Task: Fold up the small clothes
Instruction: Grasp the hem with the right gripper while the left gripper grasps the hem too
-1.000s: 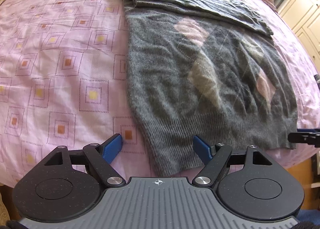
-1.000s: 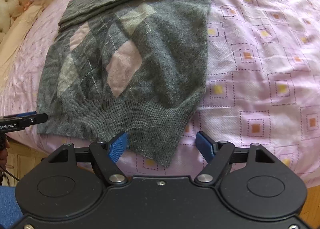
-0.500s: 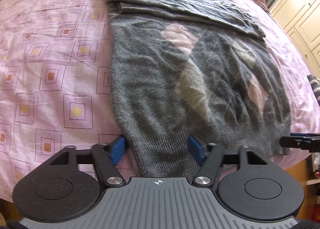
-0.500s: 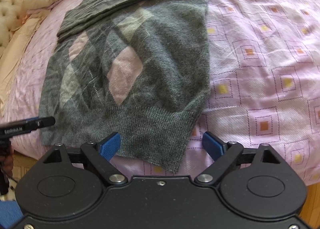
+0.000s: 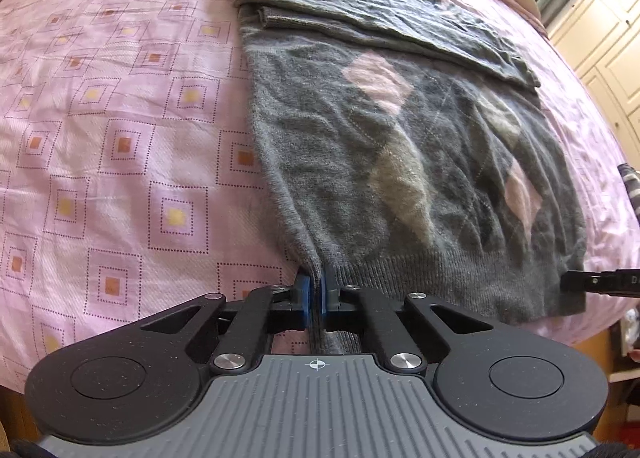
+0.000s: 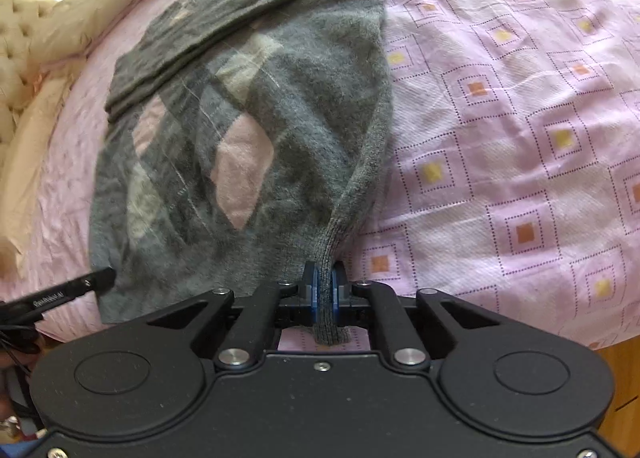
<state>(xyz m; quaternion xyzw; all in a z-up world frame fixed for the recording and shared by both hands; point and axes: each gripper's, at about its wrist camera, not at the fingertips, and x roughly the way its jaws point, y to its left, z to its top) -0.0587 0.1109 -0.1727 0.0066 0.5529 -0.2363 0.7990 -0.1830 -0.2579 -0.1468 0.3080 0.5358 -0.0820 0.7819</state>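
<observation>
I see a pink bedspread with small squares covering the bed, and on it a grey sweater with pale diamonds lies flat, its sleeves folded across the top. My left gripper is clamped on the sweater's near left hem corner. My right gripper pinches the near right hem corner, which looks slightly bunched, though the fisheye blurs it.

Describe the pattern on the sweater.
Grey sweater with pink and beige argyle diamonds; clearest in left wrist view.
</observation>
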